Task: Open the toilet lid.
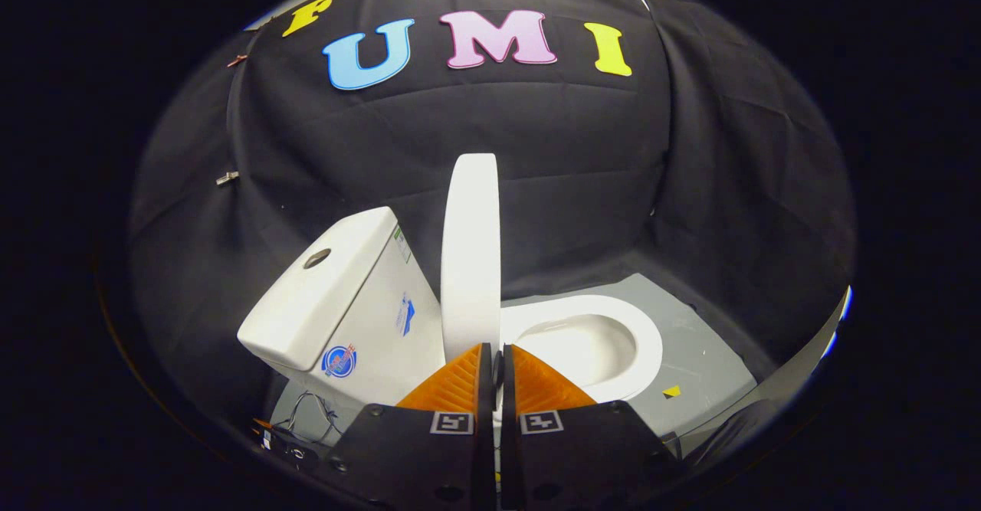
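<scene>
**Lid upright, tool closed at its lower edge**

From my feed, black cloth [536,158] wraps the whole booth, back and sides, and a pale grey floor panel [705,358] lies in the lower right of the frame with a small yellow marker [671,391] on it. The white ceramic toilet sits mid-frame: its boxy white cistern [337,296] with a round flush button [316,258] leans off to the left, and the white oval seat and bowl [605,342] open to the right. The white oval toilet lid [470,258] stands upright, seen edge-on, between cistern and bowl. Loose wires [306,411] trail at lower left.

My tool [495,365] points forward at bottom centre, its fingers [460,381] drawn nearly together with only a thin slit between them. Their tips sit right at the lid's lower edge; I cannot tell whether they pinch it.
</scene>
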`<state>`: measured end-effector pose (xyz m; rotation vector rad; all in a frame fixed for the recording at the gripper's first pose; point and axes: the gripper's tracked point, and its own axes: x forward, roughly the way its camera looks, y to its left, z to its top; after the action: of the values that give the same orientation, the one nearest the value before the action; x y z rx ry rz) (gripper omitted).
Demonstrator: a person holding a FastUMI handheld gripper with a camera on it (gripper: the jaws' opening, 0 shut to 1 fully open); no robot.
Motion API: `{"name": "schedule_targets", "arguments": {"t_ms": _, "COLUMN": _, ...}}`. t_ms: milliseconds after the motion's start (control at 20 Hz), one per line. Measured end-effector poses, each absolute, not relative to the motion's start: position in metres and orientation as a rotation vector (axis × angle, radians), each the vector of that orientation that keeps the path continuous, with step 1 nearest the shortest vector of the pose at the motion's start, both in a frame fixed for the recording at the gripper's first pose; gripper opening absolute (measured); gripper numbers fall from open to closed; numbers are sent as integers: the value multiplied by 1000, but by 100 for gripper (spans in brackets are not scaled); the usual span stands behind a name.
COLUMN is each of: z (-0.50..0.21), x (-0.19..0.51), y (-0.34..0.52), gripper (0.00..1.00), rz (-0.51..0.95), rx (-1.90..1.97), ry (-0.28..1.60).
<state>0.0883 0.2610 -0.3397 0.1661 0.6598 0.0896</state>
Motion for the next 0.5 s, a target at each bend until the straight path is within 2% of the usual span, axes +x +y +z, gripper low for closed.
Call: {"name": "schedule_targets", "arguments": {"t_ms": 500, "z": -328, "x": 85, "y": 334, "gripper": 9, "rz": 181, "rx": 66, "ry": 623}}
